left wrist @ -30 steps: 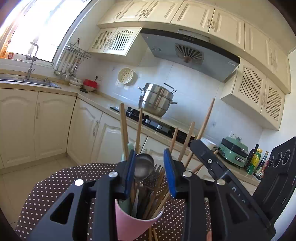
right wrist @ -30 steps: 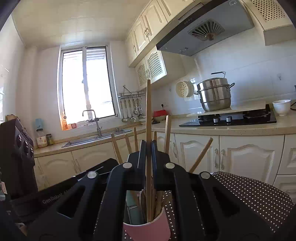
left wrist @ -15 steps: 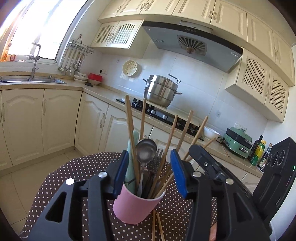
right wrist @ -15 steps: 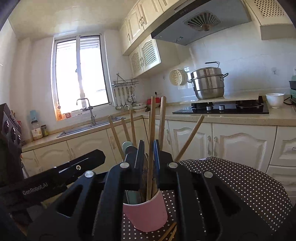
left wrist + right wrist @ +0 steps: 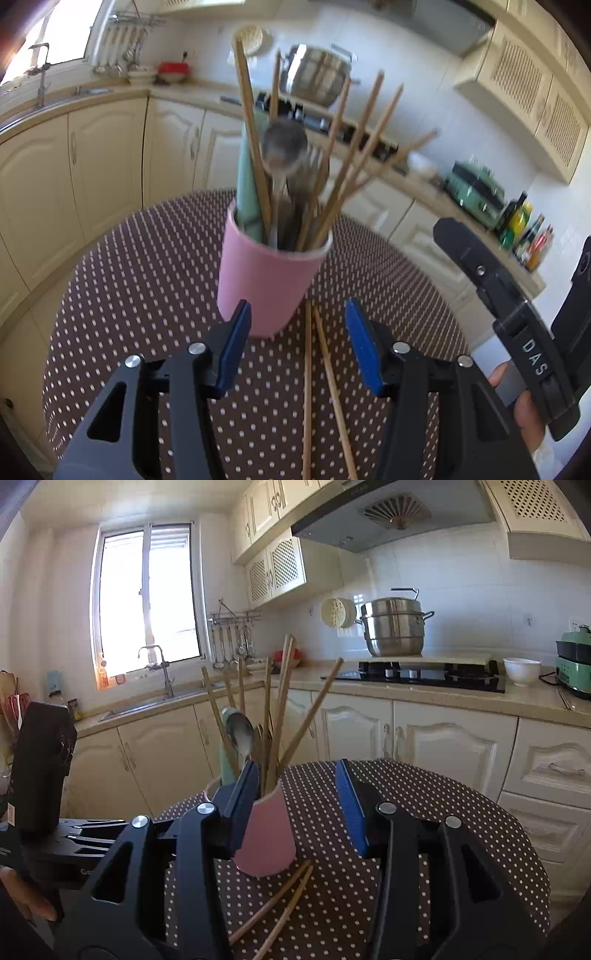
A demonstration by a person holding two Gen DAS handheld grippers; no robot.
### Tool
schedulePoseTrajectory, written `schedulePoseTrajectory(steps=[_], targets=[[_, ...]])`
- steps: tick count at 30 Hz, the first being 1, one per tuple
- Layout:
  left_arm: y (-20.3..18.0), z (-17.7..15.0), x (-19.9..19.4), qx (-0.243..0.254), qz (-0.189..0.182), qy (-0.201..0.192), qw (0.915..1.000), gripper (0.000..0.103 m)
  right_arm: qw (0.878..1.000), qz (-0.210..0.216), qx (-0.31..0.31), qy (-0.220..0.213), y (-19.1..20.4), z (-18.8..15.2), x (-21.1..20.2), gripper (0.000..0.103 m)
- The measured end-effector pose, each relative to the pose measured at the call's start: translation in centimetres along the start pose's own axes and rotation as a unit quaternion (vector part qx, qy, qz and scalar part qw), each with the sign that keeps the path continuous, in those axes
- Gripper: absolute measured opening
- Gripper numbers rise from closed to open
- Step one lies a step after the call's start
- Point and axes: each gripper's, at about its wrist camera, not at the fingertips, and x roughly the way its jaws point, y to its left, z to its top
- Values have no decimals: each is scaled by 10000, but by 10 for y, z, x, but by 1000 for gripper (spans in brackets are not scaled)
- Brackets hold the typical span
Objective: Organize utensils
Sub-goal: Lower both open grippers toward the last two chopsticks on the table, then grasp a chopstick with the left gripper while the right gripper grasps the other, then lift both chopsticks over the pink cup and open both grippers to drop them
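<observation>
Wooden chopsticks (image 5: 325, 384) lay loose on the tabletop (image 5: 147, 280) before the pink cup (image 5: 267, 284) as the right gripper (image 5: 295, 805), emptied, and left gripper (image 5: 297, 343) spread open, nothing between either.

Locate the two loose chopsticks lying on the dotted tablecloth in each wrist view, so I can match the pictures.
Left wrist view: the loose chopsticks lie bottom centre, running toward the camera from the foot of the pink cup.
Right wrist view: the loose chopsticks lie bottom centre-left, slanting down-left from the foot of the pink cup.
Shared landmark: the pink cup.
</observation>
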Motion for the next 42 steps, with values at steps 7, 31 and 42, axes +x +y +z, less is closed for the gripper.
schedulePoseTrajectory(steps=[7,31,42], targets=[[-5,-25,51,112,361,1287,9910,47,9957,-261,166,878,-20,-31,4,44],[4,-68,30,-48,924,1717,9808,6,9391,146,30,3434,14,-84,60,44],[-1,-51,51,-92,961,1999,9751,6,9194,22,-329,3920,11,-80,73,13]])
